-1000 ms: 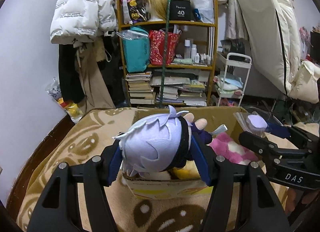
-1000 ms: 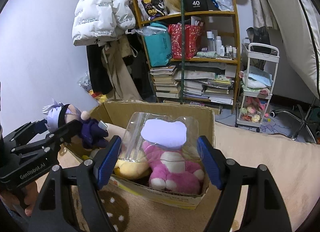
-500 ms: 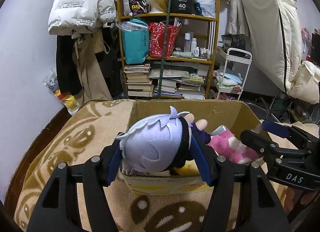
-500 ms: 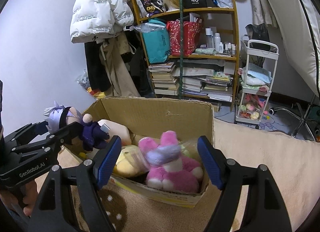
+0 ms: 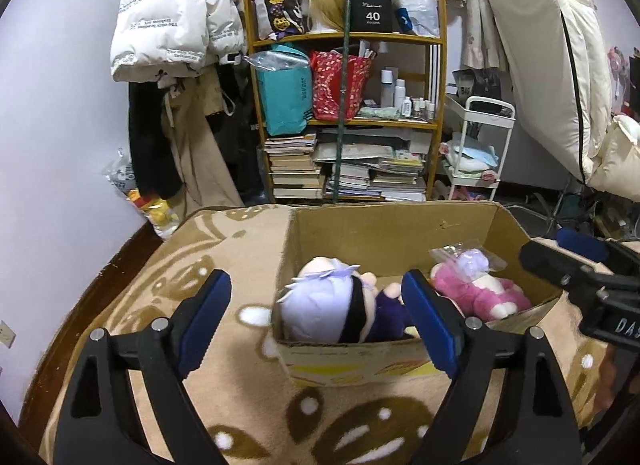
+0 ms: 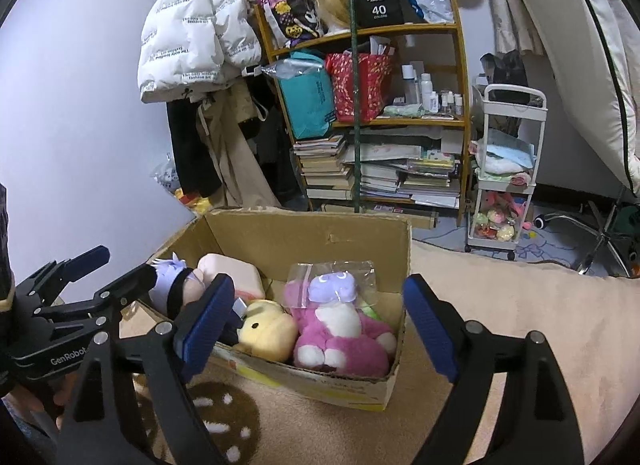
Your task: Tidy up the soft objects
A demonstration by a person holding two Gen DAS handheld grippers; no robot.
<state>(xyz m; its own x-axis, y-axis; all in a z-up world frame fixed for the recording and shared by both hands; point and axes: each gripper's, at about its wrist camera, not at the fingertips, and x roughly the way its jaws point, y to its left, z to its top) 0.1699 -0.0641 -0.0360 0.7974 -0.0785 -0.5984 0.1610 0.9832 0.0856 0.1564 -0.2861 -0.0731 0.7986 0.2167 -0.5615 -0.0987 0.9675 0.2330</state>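
Lavender-haired doll (image 5: pixel 320 315) now dropped in box (image 5: pixel 392 225), between parted left tongs (image 5: pixel 316 321).

left gripper (image 5: pixel 316 325) jaws opened, let go of lilac-haired doll (image 5: pixel 320 311); doll now lying in cardboard box (image 5: pixel 360 357). bagged pink plush (image 6: pixel 340 329) dropped in too.

Both wrist views near box (image 5: pixel 384 225) (shared), facing shelf (image 6: pixel 400 121).
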